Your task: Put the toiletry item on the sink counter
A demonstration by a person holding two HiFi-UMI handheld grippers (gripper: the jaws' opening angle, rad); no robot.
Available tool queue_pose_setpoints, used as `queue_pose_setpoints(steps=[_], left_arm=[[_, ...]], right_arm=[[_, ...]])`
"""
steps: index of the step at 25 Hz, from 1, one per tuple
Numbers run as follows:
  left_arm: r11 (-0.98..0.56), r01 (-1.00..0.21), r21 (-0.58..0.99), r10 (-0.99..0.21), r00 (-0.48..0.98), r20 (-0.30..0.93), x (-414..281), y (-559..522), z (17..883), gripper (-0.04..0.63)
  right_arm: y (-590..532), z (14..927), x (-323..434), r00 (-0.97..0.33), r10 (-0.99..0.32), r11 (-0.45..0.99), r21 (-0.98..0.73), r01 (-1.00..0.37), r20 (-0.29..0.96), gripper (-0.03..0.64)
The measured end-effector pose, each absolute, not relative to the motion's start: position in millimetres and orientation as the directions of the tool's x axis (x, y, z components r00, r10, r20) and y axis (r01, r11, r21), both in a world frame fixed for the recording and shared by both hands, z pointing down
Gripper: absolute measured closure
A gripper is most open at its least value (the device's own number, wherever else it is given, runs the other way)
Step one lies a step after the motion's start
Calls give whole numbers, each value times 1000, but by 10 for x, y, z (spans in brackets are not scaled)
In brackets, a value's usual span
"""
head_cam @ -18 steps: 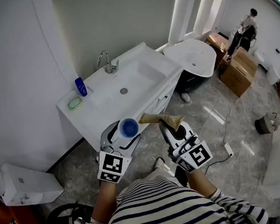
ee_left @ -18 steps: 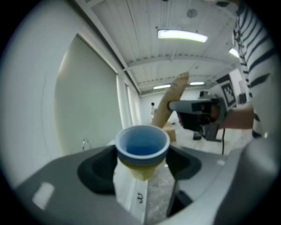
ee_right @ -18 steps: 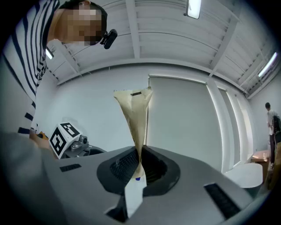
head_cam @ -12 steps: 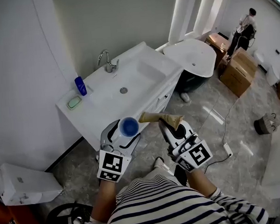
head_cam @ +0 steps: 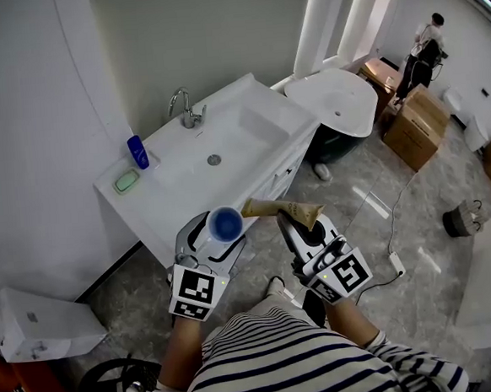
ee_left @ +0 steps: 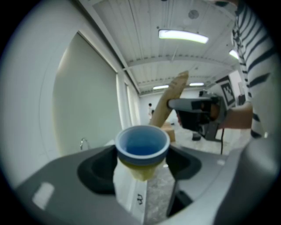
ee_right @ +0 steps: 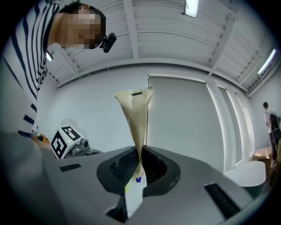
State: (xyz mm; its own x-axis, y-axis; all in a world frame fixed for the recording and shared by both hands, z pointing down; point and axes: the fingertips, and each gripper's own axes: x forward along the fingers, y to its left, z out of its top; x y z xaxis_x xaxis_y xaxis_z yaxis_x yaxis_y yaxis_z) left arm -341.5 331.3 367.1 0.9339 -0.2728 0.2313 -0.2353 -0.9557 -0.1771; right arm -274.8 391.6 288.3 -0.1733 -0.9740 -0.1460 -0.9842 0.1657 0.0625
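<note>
My left gripper (head_cam: 218, 236) is shut on a blue cup (head_cam: 226, 224) with a blue rim (ee_left: 142, 143), held upright between the jaws in front of the person's chest. A tan toothpaste tube (head_cam: 280, 208) is pinched near its lower end by my right gripper (head_cam: 301, 224), which is shut on it. In the right gripper view the tube (ee_right: 135, 118) stands up from between the jaws. The white sink counter (head_cam: 166, 204) with basin (head_cam: 216, 147) and faucet (head_cam: 186, 108) lies ahead, beyond both grippers.
A blue bottle (head_cam: 138, 151) and a green soap dish (head_cam: 127, 182) sit at the counter's left end. A white bathtub (head_cam: 333, 99) and cardboard boxes (head_cam: 416, 121) stand to the right. A person (head_cam: 420, 50) stands at the far right. A white toilet tank (head_cam: 37, 326) is at lower left.
The view has shifted slightly, with the counter a little further left. Both grippers keep their hold and place.
</note>
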Motion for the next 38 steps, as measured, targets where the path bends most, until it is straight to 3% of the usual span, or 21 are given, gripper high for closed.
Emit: queue_pose_setpoints(steps=[17, 38], left_arm=[[-966, -216, -139, -246, 932, 266, -2822, 3185, 3837, 247], [-977, -65, -203, -122, 951, 285, -514, 3226, 3616, 247]], right_arm=[[3727, 3082, -2096, -136, -984, 138, -8, -990, -118, 592], [3831, 2838, 118, -17, -988, 16, 9, -1000, -151, 592]])
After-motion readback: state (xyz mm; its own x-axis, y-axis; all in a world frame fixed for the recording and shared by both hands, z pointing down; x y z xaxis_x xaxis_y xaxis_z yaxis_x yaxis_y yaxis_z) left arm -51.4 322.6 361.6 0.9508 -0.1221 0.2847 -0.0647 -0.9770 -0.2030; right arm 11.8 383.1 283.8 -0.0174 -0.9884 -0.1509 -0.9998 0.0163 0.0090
